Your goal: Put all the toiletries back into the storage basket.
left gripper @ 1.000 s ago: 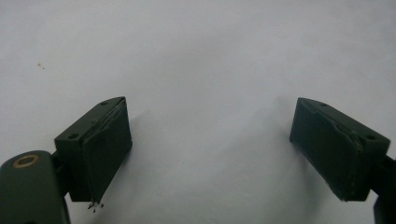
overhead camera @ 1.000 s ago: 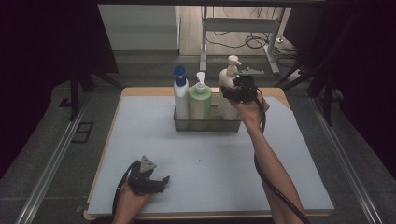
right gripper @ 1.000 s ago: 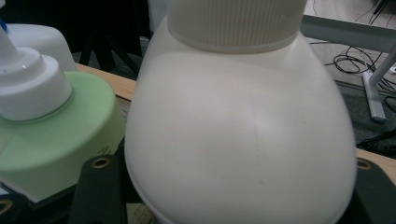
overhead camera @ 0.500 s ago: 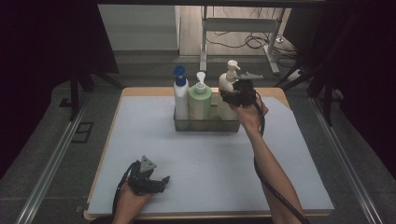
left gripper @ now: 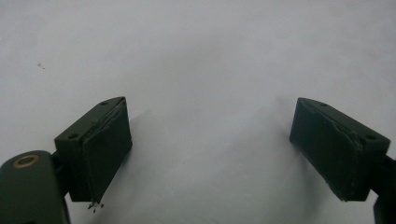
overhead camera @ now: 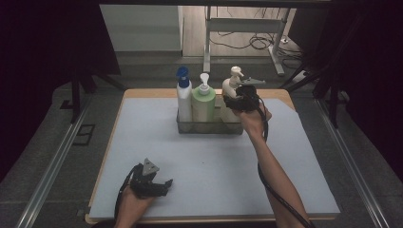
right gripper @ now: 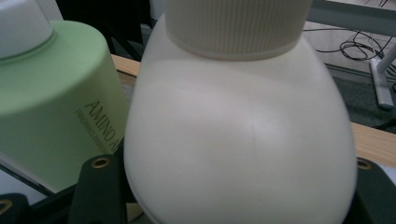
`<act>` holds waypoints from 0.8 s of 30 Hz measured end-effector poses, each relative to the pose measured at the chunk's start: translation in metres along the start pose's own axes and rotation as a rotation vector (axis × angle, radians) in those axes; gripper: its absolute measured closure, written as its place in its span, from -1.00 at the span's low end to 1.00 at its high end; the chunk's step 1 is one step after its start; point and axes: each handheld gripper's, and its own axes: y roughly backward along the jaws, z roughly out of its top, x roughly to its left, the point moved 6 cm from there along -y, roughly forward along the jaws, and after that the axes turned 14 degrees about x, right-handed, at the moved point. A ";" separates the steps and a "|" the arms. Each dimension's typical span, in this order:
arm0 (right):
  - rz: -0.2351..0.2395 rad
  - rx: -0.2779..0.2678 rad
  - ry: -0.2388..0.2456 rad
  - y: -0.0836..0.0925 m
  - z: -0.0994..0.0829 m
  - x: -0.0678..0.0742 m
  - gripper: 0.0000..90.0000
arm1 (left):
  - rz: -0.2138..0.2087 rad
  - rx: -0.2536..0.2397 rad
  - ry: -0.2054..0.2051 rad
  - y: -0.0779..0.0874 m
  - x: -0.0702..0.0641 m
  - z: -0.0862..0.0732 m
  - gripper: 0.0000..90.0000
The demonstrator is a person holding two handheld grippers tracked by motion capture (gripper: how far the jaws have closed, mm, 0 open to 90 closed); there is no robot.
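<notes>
Wooden-edged table [overhead camera: 280,95], its top covered by a pale sheet [overhead camera: 214,166] that leaves a strip of wood bare along the far edge and down the left side. A clear rectangular tray [overhead camera: 209,127] stands directly on the sheet at the far centre. The left gripper [overhead camera: 164,185] sits low at the sheet's near left corner; whether it touches the surface cannot be told. Faint specks mark the sheet in the left gripper view.

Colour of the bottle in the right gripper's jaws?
Cream bottle, with a ribbed collar; clearest in the right gripper view.
</notes>
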 end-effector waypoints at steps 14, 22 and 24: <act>0.002 0.028 -0.010 -0.011 -0.012 0.000 -0.17 | 0.000 -0.001 0.000 0.000 0.000 0.000 -0.73; 0.003 0.039 -0.013 -0.016 -0.017 0.000 -0.17 | 0.000 -0.001 -0.001 0.000 0.000 0.000 -0.73; 0.002 0.039 -0.013 -0.017 -0.018 0.000 -0.17 | 0.000 0.001 -0.001 0.000 0.000 0.000 -0.73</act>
